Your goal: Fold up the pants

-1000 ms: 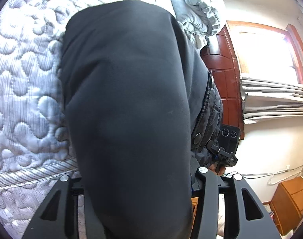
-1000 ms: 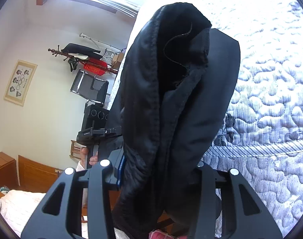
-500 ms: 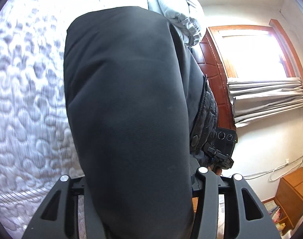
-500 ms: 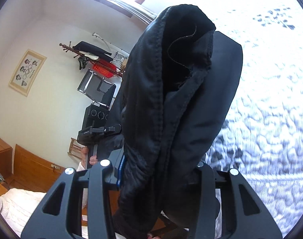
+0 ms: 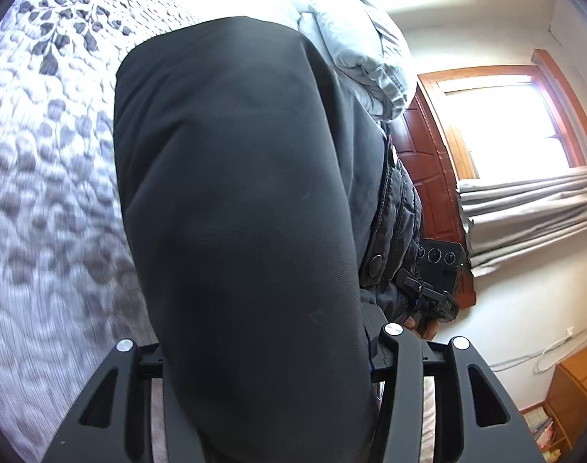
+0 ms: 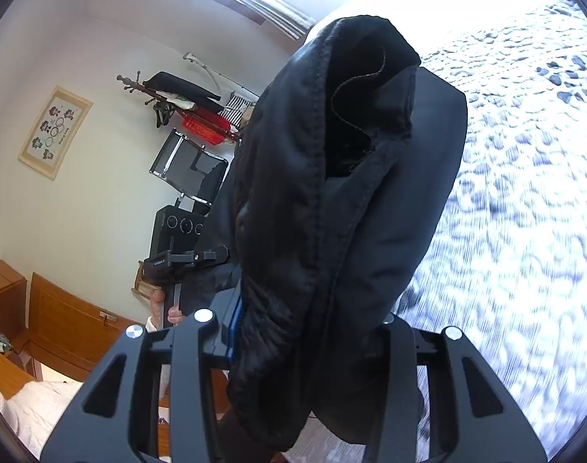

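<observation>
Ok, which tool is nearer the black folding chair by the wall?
Left. The left tool appears just below the folding chair, between it and the pants; the right tool grips the pants on the bed side, farther away.

Black pants [image 5: 239, 208] with darker stitched hems. White quilted bedspread [image 5: 54, 162], grey leaf print. Pale grey pillow [image 5: 359, 58]. Reddish-brown wooden headboard [image 5: 428, 162]. Black grippers, silver screws. Red basket [image 6: 200, 129]. Cream wall picture [image 6: 54, 131].
</observation>
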### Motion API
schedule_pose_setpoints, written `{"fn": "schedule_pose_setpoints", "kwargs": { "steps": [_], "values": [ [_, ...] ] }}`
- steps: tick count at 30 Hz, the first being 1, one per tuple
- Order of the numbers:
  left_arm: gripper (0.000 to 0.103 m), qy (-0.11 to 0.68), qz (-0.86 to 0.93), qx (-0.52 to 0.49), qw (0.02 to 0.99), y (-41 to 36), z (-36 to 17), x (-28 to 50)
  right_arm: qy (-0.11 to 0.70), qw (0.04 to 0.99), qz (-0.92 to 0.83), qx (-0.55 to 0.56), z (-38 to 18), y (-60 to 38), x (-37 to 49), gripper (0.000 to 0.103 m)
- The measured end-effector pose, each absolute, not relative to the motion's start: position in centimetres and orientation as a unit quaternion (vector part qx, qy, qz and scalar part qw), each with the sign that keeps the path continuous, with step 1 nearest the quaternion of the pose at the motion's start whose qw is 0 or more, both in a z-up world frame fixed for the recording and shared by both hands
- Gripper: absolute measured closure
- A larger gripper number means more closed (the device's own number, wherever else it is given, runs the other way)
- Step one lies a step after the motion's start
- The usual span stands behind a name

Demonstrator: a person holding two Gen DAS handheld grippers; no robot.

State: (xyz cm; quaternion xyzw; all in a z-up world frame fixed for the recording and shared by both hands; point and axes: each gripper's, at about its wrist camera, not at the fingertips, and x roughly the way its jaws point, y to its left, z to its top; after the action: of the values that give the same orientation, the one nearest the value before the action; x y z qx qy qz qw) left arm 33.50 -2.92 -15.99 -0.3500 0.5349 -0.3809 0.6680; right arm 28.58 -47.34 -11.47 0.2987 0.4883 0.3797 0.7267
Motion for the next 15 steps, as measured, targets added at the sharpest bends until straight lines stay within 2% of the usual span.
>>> {"fn": "schedule_pose_setpoints", "kwargs": {
  "steps": [10, 15],
  "values": [
    [0.054, 0.543, -0.363, -0.353, 0.670, -1.9, -18.4, 40.7, 0.501, 0.718, 0.375, 0.304, -13.4, -46.3, 33.8, 0.063],
    [0.054, 0.543, -0.359, -0.351, 0.674, -2.2, -18.9, 41.9, 0.503, 0.720, 0.370, 0.304, -14.2, -46.4, 35.9, 0.063]
  ]
}}
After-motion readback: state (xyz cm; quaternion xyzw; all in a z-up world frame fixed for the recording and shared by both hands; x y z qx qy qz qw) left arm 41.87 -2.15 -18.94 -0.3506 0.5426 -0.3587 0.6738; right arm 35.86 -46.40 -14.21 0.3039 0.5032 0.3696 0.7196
